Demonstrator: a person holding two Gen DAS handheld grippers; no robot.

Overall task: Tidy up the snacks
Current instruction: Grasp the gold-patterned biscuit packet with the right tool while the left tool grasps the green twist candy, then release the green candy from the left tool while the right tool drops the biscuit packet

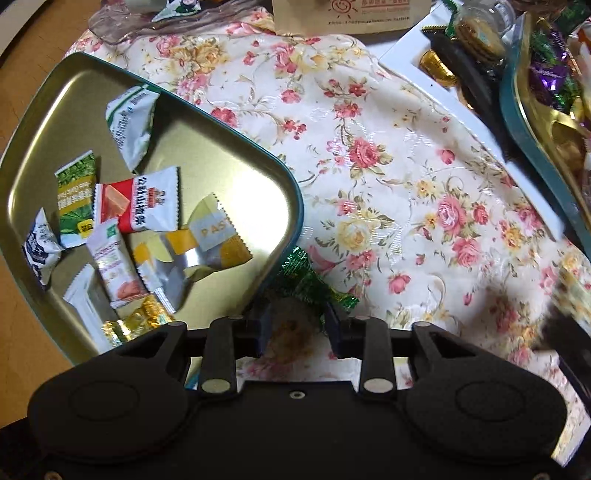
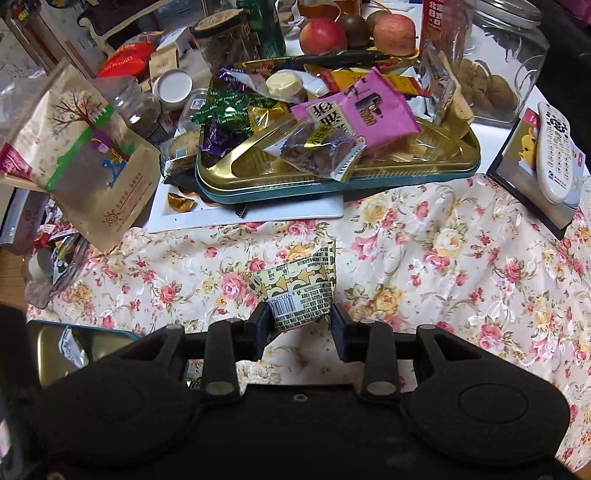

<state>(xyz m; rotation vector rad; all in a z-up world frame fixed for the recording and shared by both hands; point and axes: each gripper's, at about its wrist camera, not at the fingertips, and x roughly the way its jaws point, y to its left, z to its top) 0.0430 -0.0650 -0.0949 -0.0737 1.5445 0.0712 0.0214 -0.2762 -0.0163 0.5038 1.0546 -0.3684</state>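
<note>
Gripping now: a green foil candy (image 1: pixel 310 280) is clamped between the fingers of the left gripper (image 1: pixel 299 325), and a yellow patterned packet (image 2: pixel 299 291) with a barcode is clamped by the right gripper (image 2: pixel 301 325).
Green candy position: it is held just beside the corner of the near tin tray (image 1: pixel 291 192), outside the rim, above the floral tablecloth (image 1: pixel 388 166).
Yellow packet position: it is held over the cloth, well apart from the heaped tray at 12 o'clock in the right wrist view.
Near tray contents: eight wrapped snacks can be counted at 9 to 10 o'clock in the left wrist view, namely one white-green packet (image 1: pixel 129 122), one green packet (image 1: pixel 75 199), one red-white packet (image 1: pixel 136 205), one blue-white candy (image 1: pixel 38 247), one pink-white bar (image 1: pixel 114 266), one yellow-silver "PAS" packet (image 1: pixel 214 236), one white packet (image 1: pixel 86 306) and one gold foil candy (image 1: pixel 136 321).
Far tray (image 2: pixel 332 184): it is piled with mixed snacks, among them one pink packet (image 2: pixel 365 110) and one clear bag of brown pieces (image 2: pixel 317 151); the full count cannot be told.
White tray (image 2: pixel 243 212): it lies under the far tray, with a gold foil piece (image 2: pixel 179 202) on it.
Surroundings: a brown paper pouch (image 2: pixel 96 166) stands at 10 o'clock, two apples (image 2: pixel 323 35) at 12 o'clock, a glass jar (image 2: pixel 502 70) of walnuts at 1 o'clock, and a white remote (image 2: pixel 554 151) at 2 o'clock.
</note>
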